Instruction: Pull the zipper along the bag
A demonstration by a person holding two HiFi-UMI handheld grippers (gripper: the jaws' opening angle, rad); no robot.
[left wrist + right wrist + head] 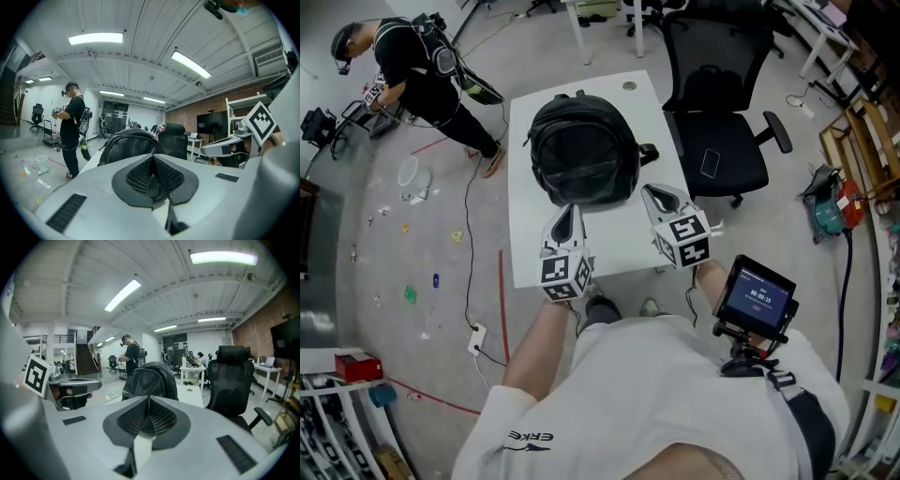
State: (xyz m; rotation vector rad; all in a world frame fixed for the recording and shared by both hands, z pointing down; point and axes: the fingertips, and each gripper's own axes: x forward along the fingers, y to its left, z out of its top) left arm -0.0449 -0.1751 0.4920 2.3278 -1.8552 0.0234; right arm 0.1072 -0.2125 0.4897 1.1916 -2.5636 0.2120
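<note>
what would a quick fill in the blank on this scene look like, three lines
1. The black bag sits on a ____ table.
2. A phone lies on the seat of the ____.
3. The left claw and right claw are both ____, gripping nothing.
Missing words: white; chair; shut.

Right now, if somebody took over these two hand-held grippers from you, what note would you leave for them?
Left gripper: jaws together, holding nothing, tip by the near edge of the black backpack.
Right gripper: jaws together, holding nothing, at that same near edge.
The backpack lies on the white table.
Done: nothing visible; no zipper pull is gripped, and I cannot make one out.
Left: find the pull, grip it, draw it along the bag.
</note>
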